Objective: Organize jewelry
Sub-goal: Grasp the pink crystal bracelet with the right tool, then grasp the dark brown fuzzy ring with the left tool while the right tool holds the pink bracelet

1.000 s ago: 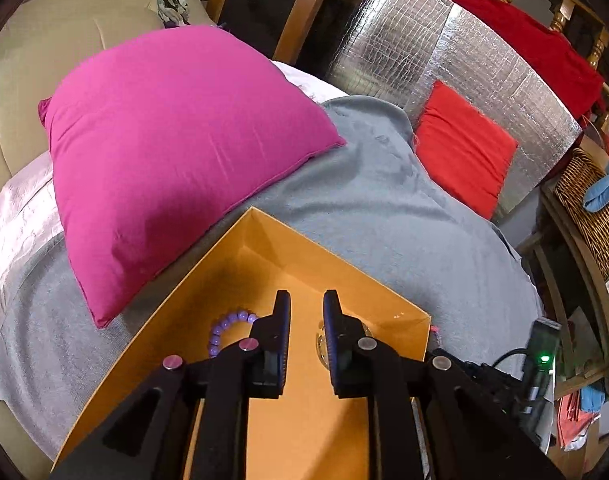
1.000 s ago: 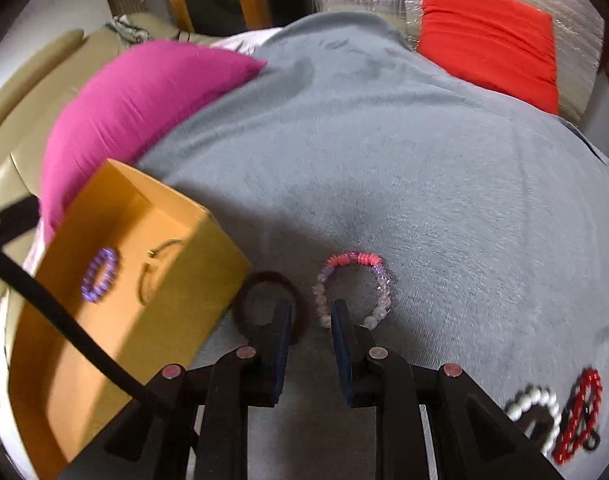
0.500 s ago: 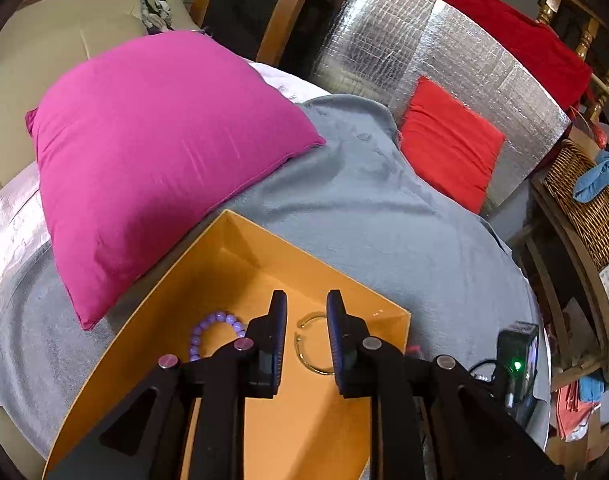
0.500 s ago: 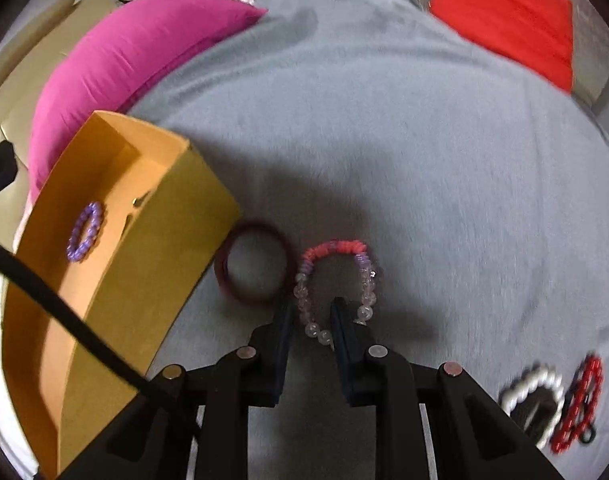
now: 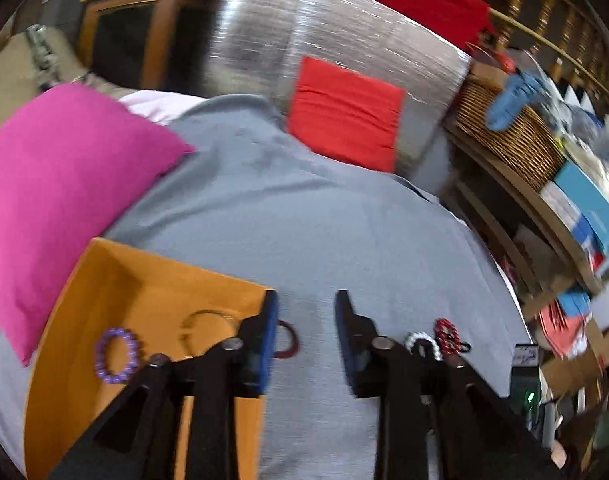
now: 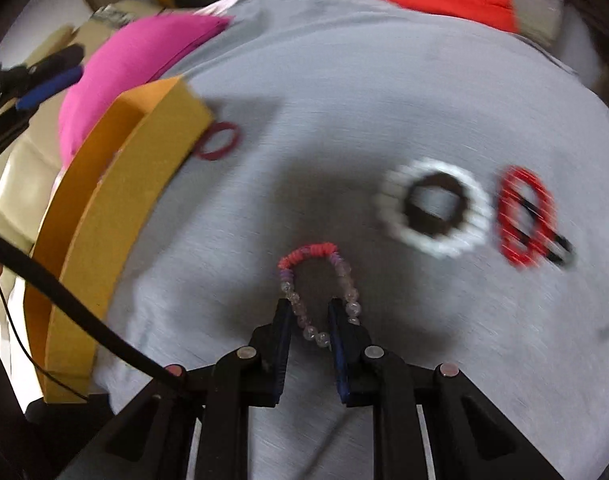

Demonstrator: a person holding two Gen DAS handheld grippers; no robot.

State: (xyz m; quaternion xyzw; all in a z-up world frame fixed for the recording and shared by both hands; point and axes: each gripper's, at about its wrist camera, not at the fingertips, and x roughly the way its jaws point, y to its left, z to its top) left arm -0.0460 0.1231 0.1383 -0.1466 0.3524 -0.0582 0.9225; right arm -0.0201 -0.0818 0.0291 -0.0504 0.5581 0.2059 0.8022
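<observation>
Our right tongs (image 6: 309, 312) are clamped on the near part of the pink-and-clear bead bracelet (image 6: 318, 276), whose loop hangs forward between the fingers above the grey blanket (image 6: 344, 100); we cannot tell whether its far end touches the cloth. Our left tongs (image 5: 306, 312) stand wide apart with nothing between them, held over the blanket just beside the right wall of the orange box (image 5: 144, 288).

Inside the box lie two pieces — a purple bead bracelet (image 5: 117, 356) and, next to it, a thin gold bangle (image 5: 208, 322). A dark red ring-shaped band (image 6: 217, 142) lies on the blanket touching the box's outer wall. Further to the right on the blanket sit a white bead bracelet (image 6: 436, 210) with a dark band inside it and, just beside it, a red bead bracelet (image 6: 522, 216) — both smeared by motion blur in the right wrist view.

A magenta pillow (image 5: 60, 176) rests behind the box, and a red cushion (image 5: 344, 114) leans against a silver foil panel (image 5: 344, 40) at the far edge.
</observation>
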